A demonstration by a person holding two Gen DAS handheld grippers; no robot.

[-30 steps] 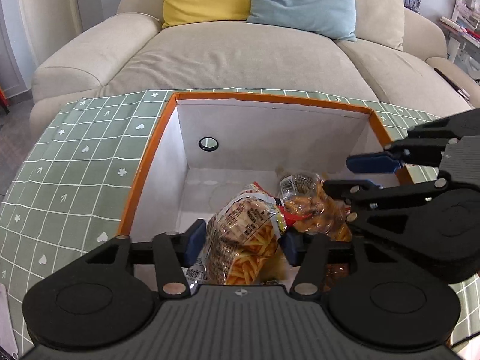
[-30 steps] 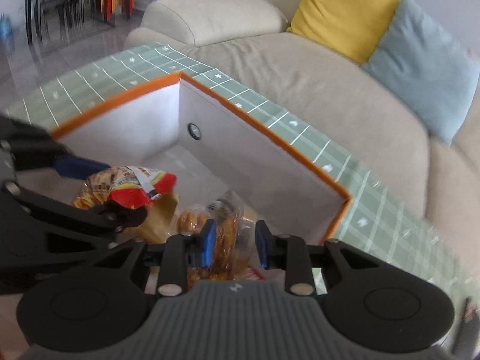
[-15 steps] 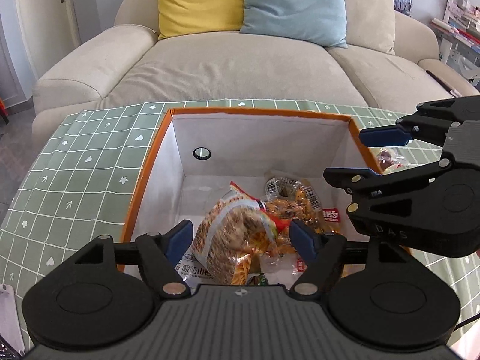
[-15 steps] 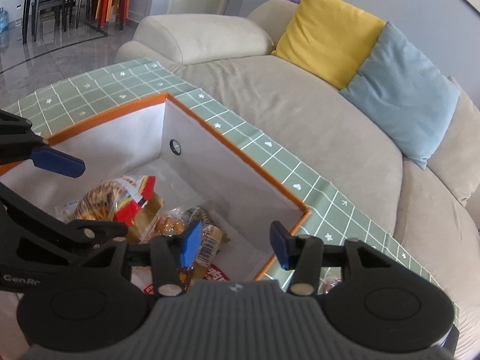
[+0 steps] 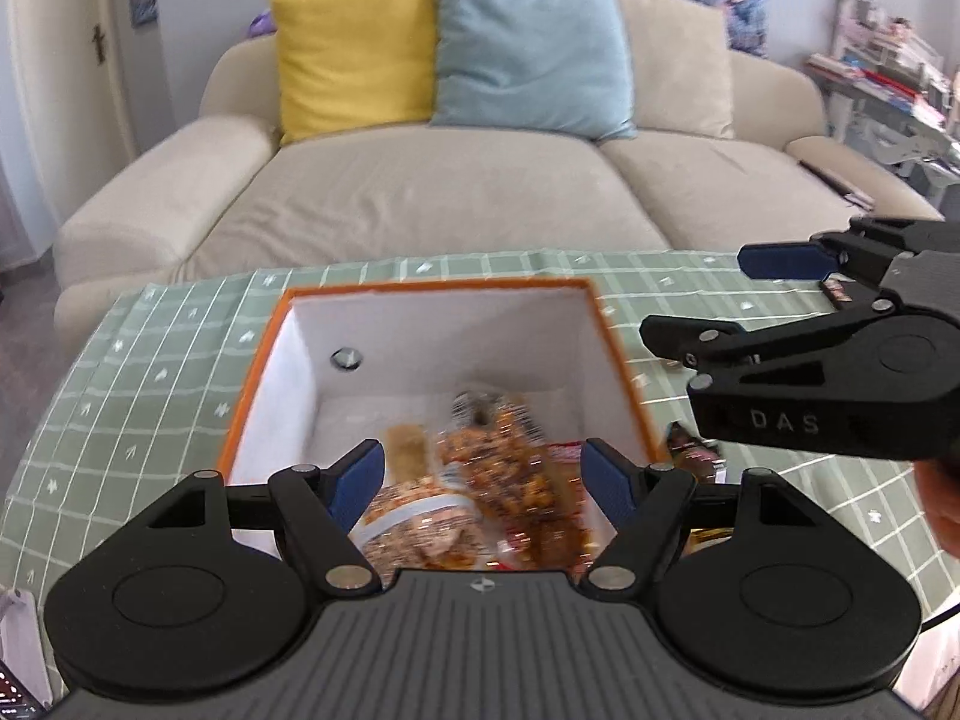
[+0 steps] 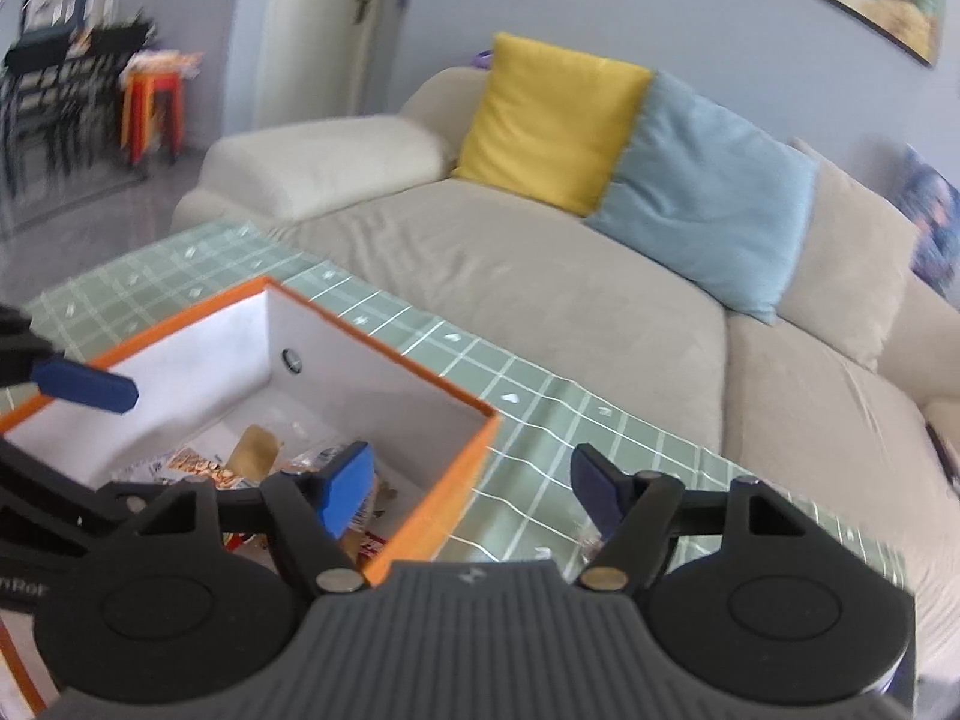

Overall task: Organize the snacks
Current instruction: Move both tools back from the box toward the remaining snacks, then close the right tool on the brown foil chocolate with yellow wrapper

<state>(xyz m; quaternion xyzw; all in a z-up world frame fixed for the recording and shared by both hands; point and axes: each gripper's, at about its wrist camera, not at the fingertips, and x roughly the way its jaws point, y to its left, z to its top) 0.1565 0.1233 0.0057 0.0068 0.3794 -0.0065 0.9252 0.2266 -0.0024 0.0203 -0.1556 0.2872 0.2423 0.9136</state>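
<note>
1. In the orange-rimmed box (image 5: 612, 348) on the tabletop (image 5: 150, 372), I see the snack packets (image 5: 504, 480) lying loose, dropped there for sorting.
2. My left hand-held gripper (image 5: 483, 480) gapes wide, empty.
3. My right hand-held gripper (image 6: 471, 489), jaws just widened, holds nothing.

White capital letters "D A S" are showing on the flat side of the black plastic right gripper (image 5: 708, 294) in the left wrist view. At the left edge of the right wrist view, the cut-off white letters "nRo" are appearing on the black plastic body of the left gripper (image 6: 60, 420). Print on the blurred clear snack packets (image 5: 504, 468) inside the orange-rimmed white box (image 5: 432, 288) is not reading clearly.
</note>
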